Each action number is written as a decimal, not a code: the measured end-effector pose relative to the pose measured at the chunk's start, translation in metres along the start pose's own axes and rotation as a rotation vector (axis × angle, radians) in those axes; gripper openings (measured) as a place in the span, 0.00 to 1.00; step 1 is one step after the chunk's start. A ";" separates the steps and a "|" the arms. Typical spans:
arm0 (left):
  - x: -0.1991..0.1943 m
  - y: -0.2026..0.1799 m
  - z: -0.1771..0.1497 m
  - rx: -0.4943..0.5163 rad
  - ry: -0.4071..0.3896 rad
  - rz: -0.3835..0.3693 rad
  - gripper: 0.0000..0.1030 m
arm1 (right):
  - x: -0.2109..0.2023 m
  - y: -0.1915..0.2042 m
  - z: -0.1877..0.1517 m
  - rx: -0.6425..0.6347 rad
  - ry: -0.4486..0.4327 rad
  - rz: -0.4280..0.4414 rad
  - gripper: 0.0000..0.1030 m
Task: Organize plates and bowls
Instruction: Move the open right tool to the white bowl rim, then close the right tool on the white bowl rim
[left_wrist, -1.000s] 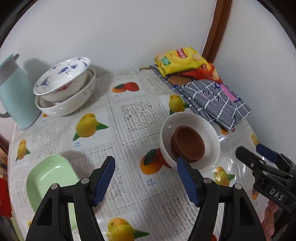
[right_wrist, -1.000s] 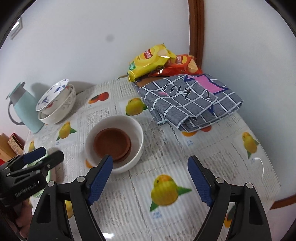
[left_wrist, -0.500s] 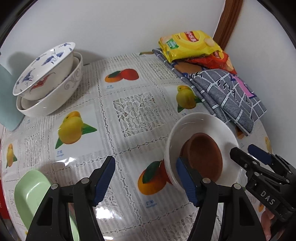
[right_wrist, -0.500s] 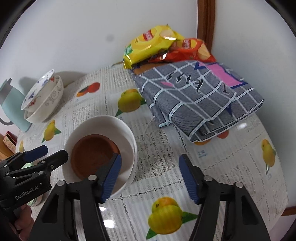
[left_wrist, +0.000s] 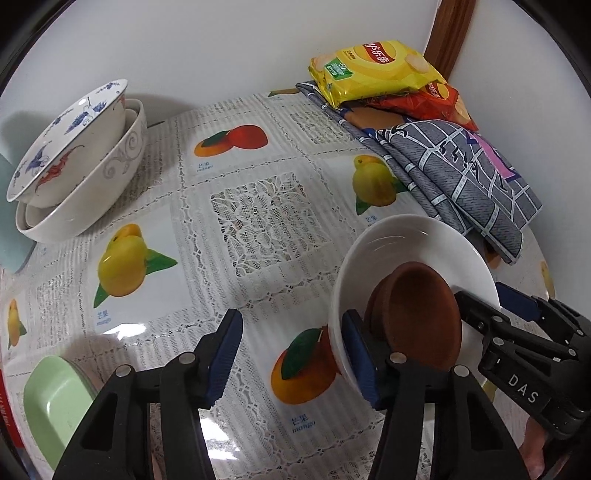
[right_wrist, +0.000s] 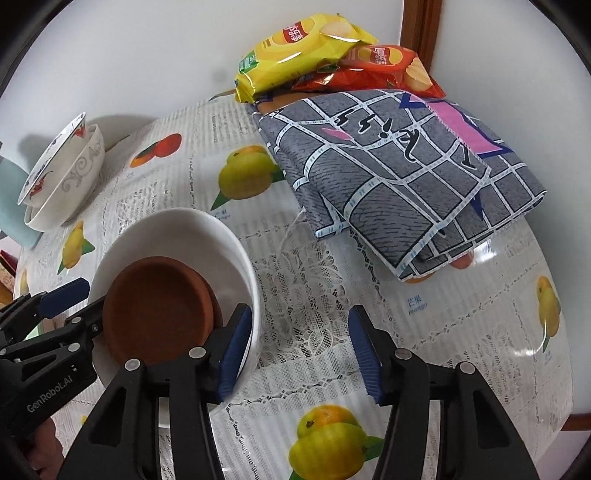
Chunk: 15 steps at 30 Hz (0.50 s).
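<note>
A white bowl (left_wrist: 413, 240) (right_wrist: 184, 232) with two stacked brown dishes (left_wrist: 421, 314) (right_wrist: 159, 310) inside stands on the fruit-print tablecloth. My left gripper (left_wrist: 291, 358) straddles its left rim, one finger inside and the other well outside. Its jaws are closing and the pads do not pinch the rim. My right gripper (right_wrist: 300, 352) straddles the opposite rim the same way, also closing, its outer finger clear of the bowl. Each gripper shows in the other's view, across the bowl. A stack of patterned bowls (left_wrist: 74, 177) (right_wrist: 62, 177) sits at the far left.
A pale green dish (left_wrist: 55, 406) lies near the left front edge. A light blue jug (left_wrist: 7, 221) stands behind the stacked bowls. A folded grey checked cloth (right_wrist: 399, 177) and chip bags (right_wrist: 295, 51) fill the back right corner by the wall.
Both grippers came down toward the white bowl from either side and their jaws narrowed. Each now has one finger inside the bowl's rim.
</note>
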<state>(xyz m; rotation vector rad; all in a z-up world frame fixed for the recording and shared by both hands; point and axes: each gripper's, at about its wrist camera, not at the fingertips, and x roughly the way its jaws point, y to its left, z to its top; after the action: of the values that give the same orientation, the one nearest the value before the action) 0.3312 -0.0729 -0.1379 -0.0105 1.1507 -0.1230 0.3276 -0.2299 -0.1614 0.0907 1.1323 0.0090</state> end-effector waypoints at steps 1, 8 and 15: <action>0.001 0.000 0.000 -0.001 0.002 -0.003 0.52 | 0.001 -0.001 0.000 0.003 0.000 -0.001 0.53; 0.004 0.002 0.001 0.014 0.002 -0.033 0.52 | 0.010 0.001 0.003 -0.018 0.011 -0.024 0.53; 0.009 0.005 0.002 -0.008 0.027 -0.066 0.52 | 0.011 -0.002 0.004 -0.001 0.012 -0.011 0.53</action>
<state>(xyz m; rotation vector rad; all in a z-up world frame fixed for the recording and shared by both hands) 0.3371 -0.0688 -0.1453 -0.0539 1.1786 -0.1773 0.3356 -0.2312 -0.1704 0.0838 1.1445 0.0002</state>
